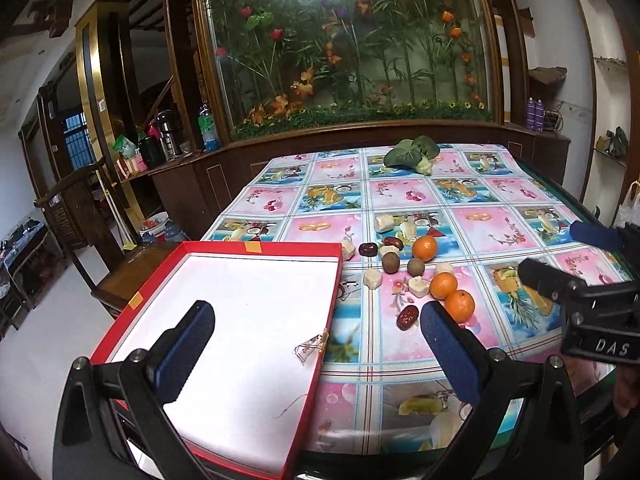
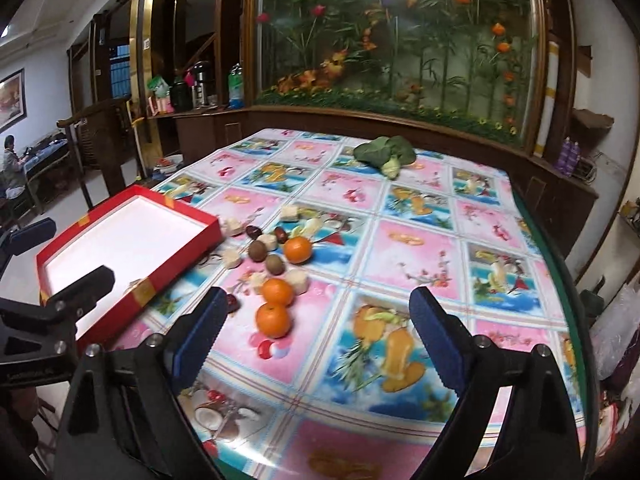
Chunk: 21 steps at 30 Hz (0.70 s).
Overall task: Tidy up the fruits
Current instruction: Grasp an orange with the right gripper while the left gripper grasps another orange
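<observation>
A: Both are hovering with jaws spread, nothing between them: the left gripper [image 1: 316, 332] over the red box [image 1: 224, 249], the right gripper [image 2: 318, 320] beside the nearest orange [image 2: 273, 320].

B: That orange is looking light, firm, liable to roll; pinching across its middle seems best.

A: The glossy tablecloth [image 2: 420, 248] is probably offering little friction. A planted glass case [image 2: 400, 40] is filling the wall behind.

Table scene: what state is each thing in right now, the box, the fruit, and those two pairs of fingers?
Red box: open, nothing inside.
Oranges: three, loose on the tablecloth, outside the box.
Red dates: loose on the cloth.
Leafy vegetable: lying at the far end.
Left gripper: fingers apart, holding nothing.
Right gripper: fingers apart, holding nothing.
</observation>
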Available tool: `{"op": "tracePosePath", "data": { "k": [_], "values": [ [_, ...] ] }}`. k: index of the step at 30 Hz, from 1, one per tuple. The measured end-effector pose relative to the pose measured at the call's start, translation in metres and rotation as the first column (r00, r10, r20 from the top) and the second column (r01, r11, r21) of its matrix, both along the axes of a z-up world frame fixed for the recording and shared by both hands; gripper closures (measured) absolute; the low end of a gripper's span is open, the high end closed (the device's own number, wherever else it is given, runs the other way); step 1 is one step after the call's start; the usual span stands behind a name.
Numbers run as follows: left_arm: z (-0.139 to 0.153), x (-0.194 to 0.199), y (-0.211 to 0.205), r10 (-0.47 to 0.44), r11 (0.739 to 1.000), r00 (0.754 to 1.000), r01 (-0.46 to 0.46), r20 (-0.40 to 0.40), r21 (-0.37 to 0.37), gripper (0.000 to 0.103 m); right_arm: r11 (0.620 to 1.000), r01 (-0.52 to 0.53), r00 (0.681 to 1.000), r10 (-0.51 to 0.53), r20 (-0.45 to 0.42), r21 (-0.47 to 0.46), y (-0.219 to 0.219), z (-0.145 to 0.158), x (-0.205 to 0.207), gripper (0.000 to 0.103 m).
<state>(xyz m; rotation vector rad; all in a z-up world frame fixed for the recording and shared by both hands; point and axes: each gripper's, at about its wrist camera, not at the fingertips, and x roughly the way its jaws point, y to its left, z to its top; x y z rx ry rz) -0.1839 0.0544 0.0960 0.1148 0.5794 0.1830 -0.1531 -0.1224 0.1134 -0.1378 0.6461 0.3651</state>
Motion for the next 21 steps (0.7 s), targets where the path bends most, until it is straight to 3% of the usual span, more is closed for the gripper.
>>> {"op": "tracePosePath", "data": {
  "k": [6, 9, 16, 21],
  "values": [
    [-0.009, 0.002, 0.006, 0.015, 1.0, 1.0, -0.016, -0.017, -0.013, 0.001, 1.0, -0.021, 0.994, 0.019, -0.108, -0.018, 0.011, -0.023, 0.015, 0.04],
    [-0.014, 0.004, 0.007, 0.013, 1.0, 1.0, -0.013, -0.028, -0.007, 0.001, 0.998, -0.061, 0.977, 0.061, -0.202, 0.009, 0.019, -0.04, 0.027, 0.045],
    [-0.024, 0.013, 0.011, 0.018, 1.0, 0.997, -0.019, -0.077, -0.017, 0.001, 0.997, -0.077, 0.955, 0.078, -0.287, 0.016, 0.037, -0.065, 0.049, 0.052],
    [-0.026, 0.02, 0.013, 0.018, 1.0, 0.996, -0.02, -0.091, -0.022, 0.001, 0.998, -0.067, 0.943, 0.069, -0.325, 0.016, 0.044, -0.079, 0.062, 0.064]
  ]
}}
